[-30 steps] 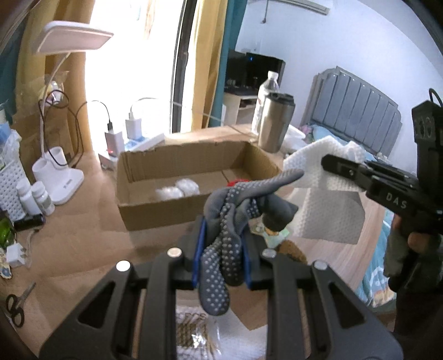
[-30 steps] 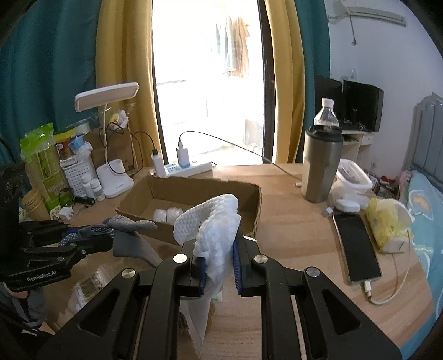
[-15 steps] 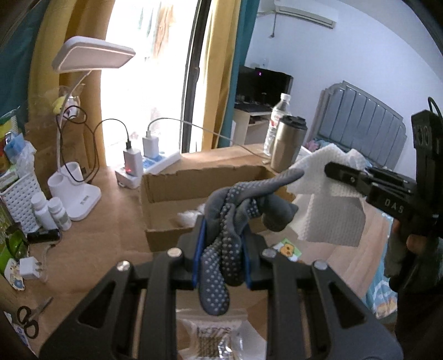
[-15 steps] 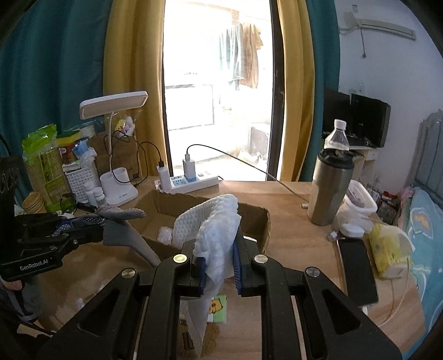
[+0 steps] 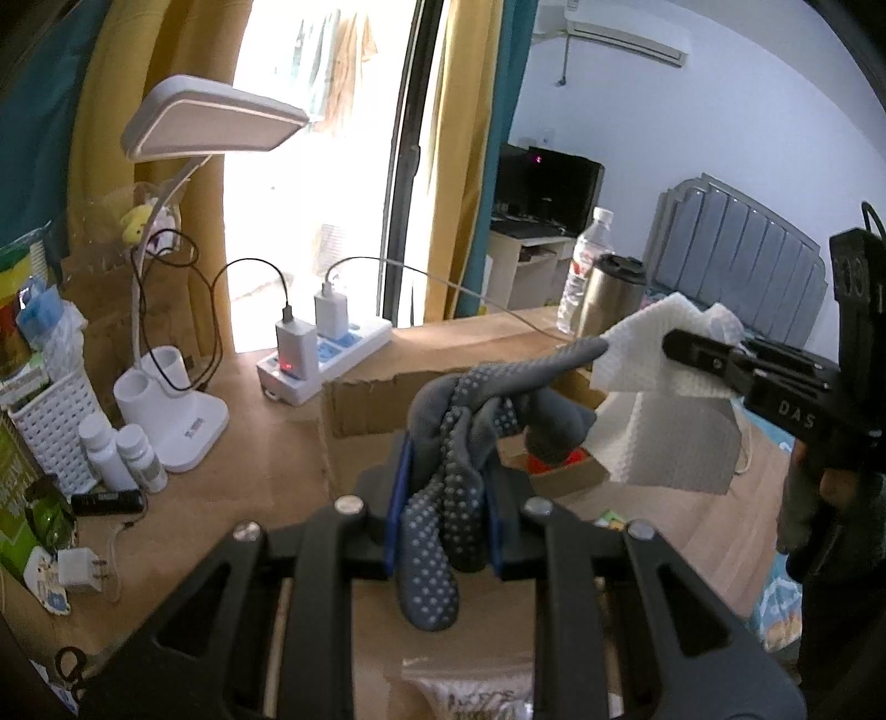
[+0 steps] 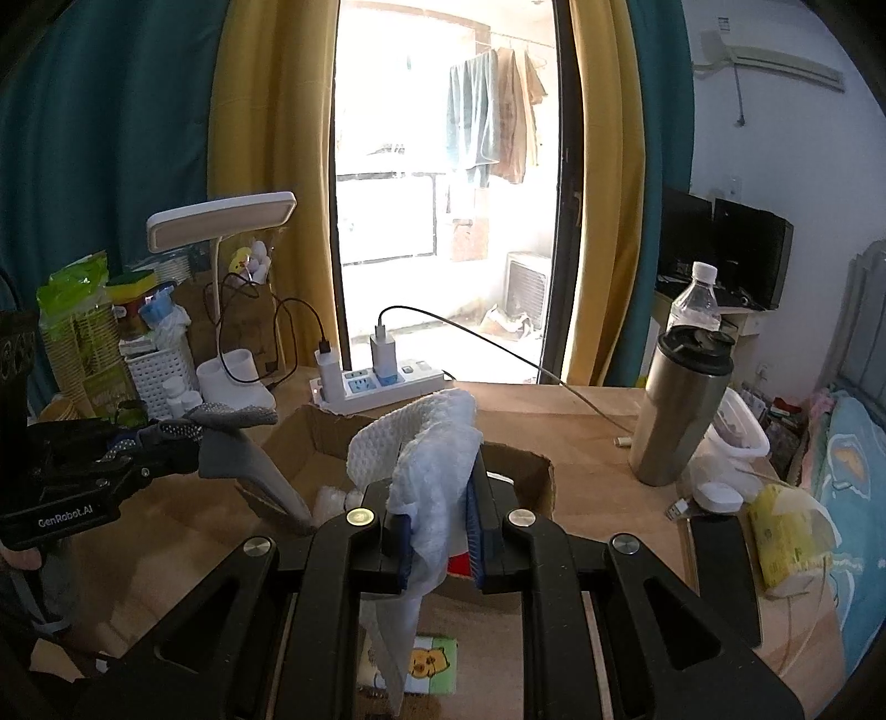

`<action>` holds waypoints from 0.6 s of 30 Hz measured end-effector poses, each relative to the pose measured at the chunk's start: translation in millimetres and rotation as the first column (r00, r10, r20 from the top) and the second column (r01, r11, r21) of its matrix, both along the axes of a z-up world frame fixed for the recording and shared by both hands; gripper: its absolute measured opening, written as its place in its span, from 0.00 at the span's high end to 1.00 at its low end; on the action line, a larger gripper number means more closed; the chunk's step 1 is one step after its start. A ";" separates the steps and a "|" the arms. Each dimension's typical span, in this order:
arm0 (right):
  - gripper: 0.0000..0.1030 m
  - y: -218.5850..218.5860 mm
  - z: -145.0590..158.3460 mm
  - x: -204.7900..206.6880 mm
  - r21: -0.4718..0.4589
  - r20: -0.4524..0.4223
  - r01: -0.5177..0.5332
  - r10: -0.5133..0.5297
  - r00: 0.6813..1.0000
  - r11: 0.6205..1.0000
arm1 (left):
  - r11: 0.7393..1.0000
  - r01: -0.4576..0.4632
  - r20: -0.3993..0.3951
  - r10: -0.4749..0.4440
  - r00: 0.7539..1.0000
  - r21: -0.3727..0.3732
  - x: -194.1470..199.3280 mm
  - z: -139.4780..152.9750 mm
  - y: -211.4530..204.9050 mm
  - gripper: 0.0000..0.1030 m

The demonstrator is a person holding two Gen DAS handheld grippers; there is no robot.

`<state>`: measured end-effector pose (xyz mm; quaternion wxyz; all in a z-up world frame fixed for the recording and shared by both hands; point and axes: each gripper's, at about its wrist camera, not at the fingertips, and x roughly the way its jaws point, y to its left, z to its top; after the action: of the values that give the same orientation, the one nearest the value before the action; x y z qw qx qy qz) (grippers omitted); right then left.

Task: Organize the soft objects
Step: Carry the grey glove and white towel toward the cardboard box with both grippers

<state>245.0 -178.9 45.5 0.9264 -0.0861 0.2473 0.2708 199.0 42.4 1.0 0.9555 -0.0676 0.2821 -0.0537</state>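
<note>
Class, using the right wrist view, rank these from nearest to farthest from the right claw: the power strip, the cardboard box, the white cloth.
1. White cloth: clamped in the right claw.
2. Cardboard box: just ahead, below the claw.
3. Power strip: behind the box, by the window.

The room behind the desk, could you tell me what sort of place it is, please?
Most likely a bedroom with a cluttered desk: a padded headboard stands at the right, an air conditioner hangs on the wall, and a desk lamp stands beside a curtained balcony door.

A cardboard box (image 6: 531,471) sits on the desk (image 6: 587,432), power strip (image 6: 382,382) behind it.
</note>
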 end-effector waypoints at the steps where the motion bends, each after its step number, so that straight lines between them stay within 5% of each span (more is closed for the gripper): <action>1: 0.84 1.0 0.1 2.0 -0.001 0.000 -0.001 0.001 1.000 1.000 | 1.000 -0.002 0.000 0.002 1.000 -0.001 2.2 0.0 1.5 0.78; 18: 0.84 10.0 0.8 48.5 -0.016 0.010 0.023 -0.023 1.000 1.000 | 0.999 -0.036 -0.026 0.036 0.999 -0.008 44.0 -18.1 26.4 0.77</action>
<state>293.5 -168.9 46.3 0.9298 -0.0920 0.2460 0.2578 243.0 68.8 -17.2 0.9523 -0.0773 0.2930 -0.0367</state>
